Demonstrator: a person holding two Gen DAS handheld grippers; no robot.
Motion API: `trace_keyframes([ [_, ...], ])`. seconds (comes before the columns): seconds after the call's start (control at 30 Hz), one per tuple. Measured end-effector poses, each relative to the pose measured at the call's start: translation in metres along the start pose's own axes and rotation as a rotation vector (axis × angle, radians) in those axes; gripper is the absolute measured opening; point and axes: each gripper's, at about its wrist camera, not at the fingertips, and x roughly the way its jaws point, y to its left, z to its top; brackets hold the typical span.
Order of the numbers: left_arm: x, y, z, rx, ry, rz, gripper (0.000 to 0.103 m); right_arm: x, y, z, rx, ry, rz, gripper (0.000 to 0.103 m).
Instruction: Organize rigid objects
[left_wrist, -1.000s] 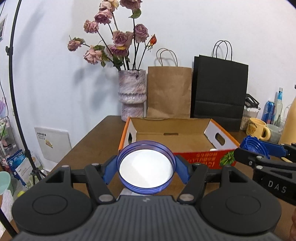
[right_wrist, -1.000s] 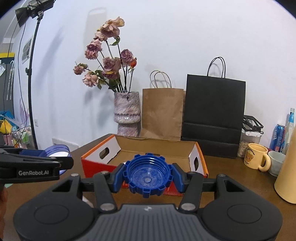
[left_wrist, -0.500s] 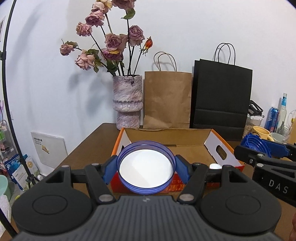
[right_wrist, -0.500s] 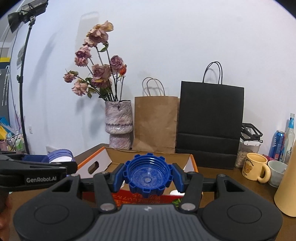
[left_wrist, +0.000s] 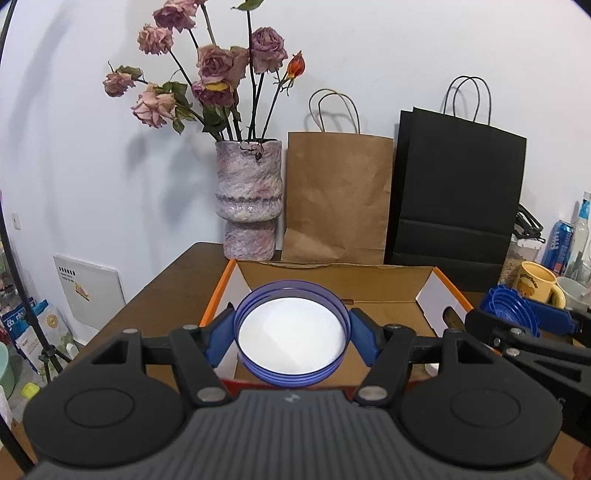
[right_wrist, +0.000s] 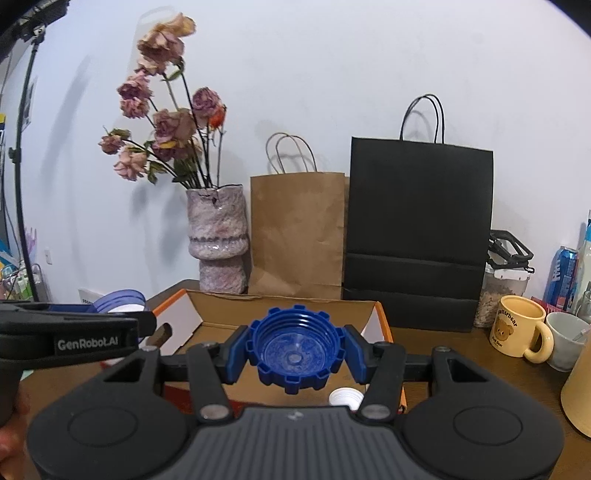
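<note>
Both lids have been carried closer, now over the cardboard box (left_wrist: 424, 291). The purple-rimmed lid (left_wrist: 291, 334) is clamped between the left gripper (left_wrist: 291, 338) pads, hollow side up; the notched blue cap (right_wrist: 294, 350) is pinched likewise in the right gripper (right_wrist: 294, 354), a white cap (right_wrist: 345, 398) seen below.

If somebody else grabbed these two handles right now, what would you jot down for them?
Left gripper: fingers clamped on the purple-rimmed lid, held over the cardboard box.
Right gripper: fingers clamped on the blue notched cap, also over the box.
Already in the box: a small white cap.
Done: both lids picked up and carried to the box.
Left: lower each, open the fingers, let go inside.
</note>
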Motion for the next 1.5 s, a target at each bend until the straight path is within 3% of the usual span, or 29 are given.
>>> trace_keyframes([
  [0.83, 0.102, -0.001, 0.015, -0.024, 0.113, 0.046, 0.068, 0.107, -0.009, 0.007, 0.0, 0.111, -0.018, 0.053],
  [1.5, 0.138, 0.002, 0.01, -0.004, 0.189, 0.086, 0.068, 0.14, -0.007, -0.008, -0.033, 0.189, -0.031, 0.053],
])
